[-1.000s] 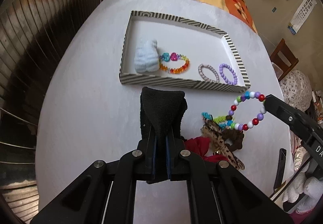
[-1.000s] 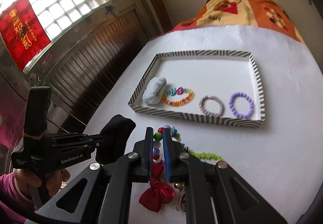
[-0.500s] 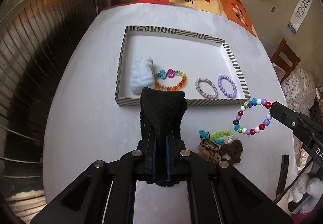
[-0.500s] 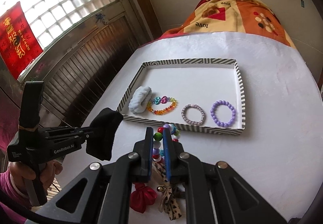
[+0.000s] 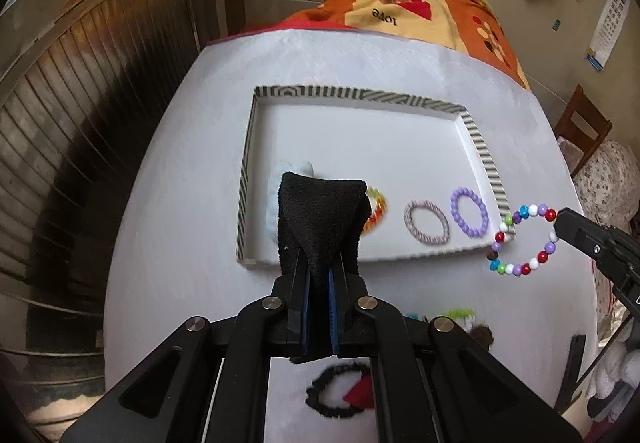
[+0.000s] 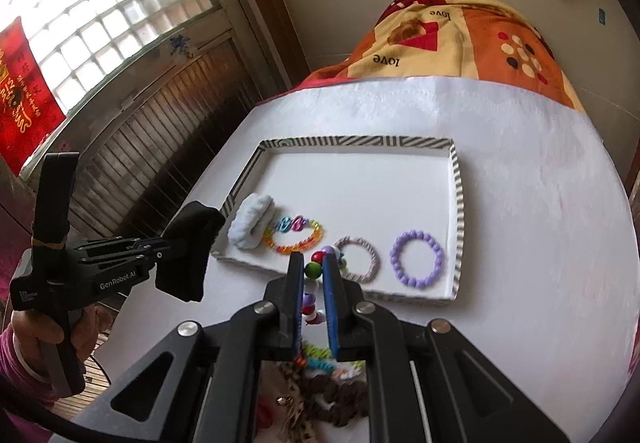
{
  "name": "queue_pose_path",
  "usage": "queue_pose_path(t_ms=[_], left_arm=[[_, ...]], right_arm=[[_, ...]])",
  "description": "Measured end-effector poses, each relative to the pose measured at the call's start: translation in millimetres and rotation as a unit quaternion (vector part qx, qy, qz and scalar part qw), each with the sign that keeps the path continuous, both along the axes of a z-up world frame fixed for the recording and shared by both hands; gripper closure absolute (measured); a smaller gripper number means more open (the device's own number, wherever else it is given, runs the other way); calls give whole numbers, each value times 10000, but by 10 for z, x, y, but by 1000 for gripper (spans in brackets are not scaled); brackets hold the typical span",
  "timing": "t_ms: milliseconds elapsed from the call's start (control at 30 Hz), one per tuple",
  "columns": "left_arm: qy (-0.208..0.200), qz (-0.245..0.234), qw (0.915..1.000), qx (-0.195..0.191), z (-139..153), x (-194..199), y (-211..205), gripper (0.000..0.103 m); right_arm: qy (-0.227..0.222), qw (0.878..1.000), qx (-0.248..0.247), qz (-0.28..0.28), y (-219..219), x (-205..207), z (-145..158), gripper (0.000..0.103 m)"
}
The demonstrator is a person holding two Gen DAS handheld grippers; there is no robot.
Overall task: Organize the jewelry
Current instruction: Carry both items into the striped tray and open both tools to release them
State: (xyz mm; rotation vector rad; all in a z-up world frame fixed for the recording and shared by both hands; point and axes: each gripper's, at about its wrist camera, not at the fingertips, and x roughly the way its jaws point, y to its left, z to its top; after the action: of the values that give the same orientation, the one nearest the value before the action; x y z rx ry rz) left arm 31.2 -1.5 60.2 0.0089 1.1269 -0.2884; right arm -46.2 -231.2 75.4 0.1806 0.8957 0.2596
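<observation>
Item — black scrunchie point(image 5: 320, 219), pinched in the jaws of the left gripper point(image 5: 318, 283), held above the near left corner of the striped tray point(image 5: 486, 163). Item — beaded bracelet point(image 5: 524, 241), pinched at one bead by the right gripper point(image 6: 314, 271), hung at the tray's near right corner. Tray contents: blue scrunchie point(image 6: 251, 221), orange bracelet point(image 6: 294, 235), pink bracelet point(image 6: 358, 258), purple bracelet point(image 6: 417, 257). Risk — the bracelet is held by little; a jolt could likely slip it onto the table point(image 6: 540, 243), or onto pieces already laid. Both grippers are angled forward and down.
</observation>
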Motion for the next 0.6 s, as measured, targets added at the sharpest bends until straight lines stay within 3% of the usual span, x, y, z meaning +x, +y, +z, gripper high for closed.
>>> queue_pose_path(t_ms=[233,600], left_arm=[[54,142,9999,66,-9,386,-60,103],[208,409,9984,341,-260,978,-219,103]], right_arm=[[132,9999,-45,64,-86,385,-80,93],[453,9986,24,266,-112,1130,-432,93]])
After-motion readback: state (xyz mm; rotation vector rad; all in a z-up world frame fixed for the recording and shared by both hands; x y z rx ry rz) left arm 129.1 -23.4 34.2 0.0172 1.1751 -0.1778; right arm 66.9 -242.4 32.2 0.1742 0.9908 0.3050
